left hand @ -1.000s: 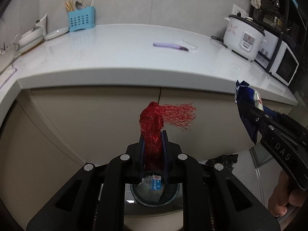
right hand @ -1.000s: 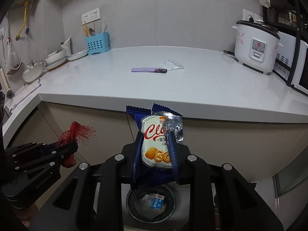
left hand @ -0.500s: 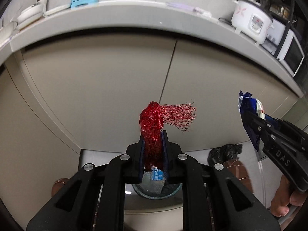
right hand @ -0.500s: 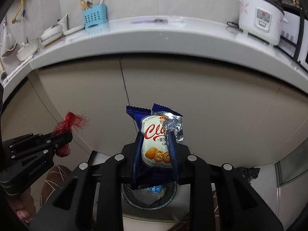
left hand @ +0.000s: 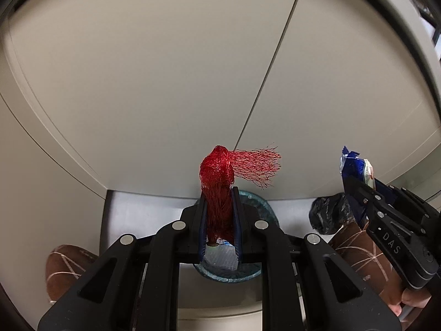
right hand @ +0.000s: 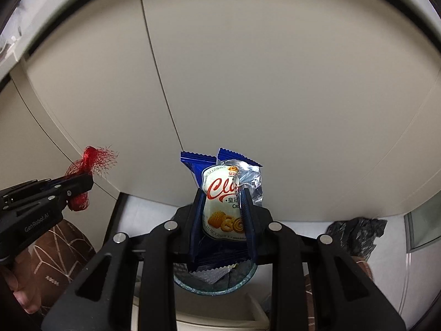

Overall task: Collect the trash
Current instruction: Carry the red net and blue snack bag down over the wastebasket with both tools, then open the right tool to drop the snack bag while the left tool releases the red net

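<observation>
My left gripper (left hand: 219,193) is shut on a bunched red mesh net (left hand: 217,182), whose frayed end fans out to the right. My right gripper (right hand: 221,193) is shut on a blue and white cookie wrapper (right hand: 220,209) with silver foil at its top. Both hang low in front of beige cabinet doors. Directly under each sits a round trash bin (left hand: 261,207) with a teal liner (right hand: 215,289) and wrappers inside. In the left wrist view the right gripper (left hand: 355,182) with its wrapper (left hand: 352,165) shows at the right. The left gripper (right hand: 85,182) and net (right hand: 91,157) appear at the right wrist view's left.
Beige cabinet doors (left hand: 165,82) fill the background, with a vertical seam between them. A crumpled black plastic bag (right hand: 355,234) lies on the floor to the right of the bin. Brown patterned slippers (right hand: 55,251) on the person's feet stand either side.
Both grippers have sunk from countertop height to near the floor, still gripping their trash. The counter has left the views and the bin below looks larger and closer.
</observation>
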{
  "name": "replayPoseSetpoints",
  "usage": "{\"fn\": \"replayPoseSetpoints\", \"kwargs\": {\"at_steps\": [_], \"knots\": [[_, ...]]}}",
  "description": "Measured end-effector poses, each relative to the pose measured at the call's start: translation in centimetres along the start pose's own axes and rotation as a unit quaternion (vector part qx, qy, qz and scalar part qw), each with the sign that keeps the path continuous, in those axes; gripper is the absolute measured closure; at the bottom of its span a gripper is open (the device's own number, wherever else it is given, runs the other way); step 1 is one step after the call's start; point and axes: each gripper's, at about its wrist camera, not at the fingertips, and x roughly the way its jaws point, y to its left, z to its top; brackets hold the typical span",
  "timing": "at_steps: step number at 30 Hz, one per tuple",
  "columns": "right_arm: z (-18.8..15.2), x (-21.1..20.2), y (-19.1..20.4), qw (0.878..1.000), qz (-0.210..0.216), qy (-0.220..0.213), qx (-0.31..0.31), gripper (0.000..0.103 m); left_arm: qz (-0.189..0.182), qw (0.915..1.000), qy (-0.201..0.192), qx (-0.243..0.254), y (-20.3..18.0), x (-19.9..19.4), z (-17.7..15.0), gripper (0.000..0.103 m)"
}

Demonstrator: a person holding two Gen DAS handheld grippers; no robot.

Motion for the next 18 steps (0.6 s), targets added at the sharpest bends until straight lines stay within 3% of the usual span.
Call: {"fn": "replayPoseSetpoints", "kwargs": {"at_steps": [7, 18], "knots": [[-1.8, 6.1, -0.1, 0.999, 0.013, 0.046, 0.002, 0.078, 0.001, 0.9993, 0.038, -0.007, 0.3, 5.8, -1.4, 0.089], [-4.9, 13.5, 0.0, 0.992, 0.015, 0.124, -0.004, 0.077, 0.002, 0.9966, 0.08, -0.017, 0.8, 11.6, -3.6, 0.089]]}}
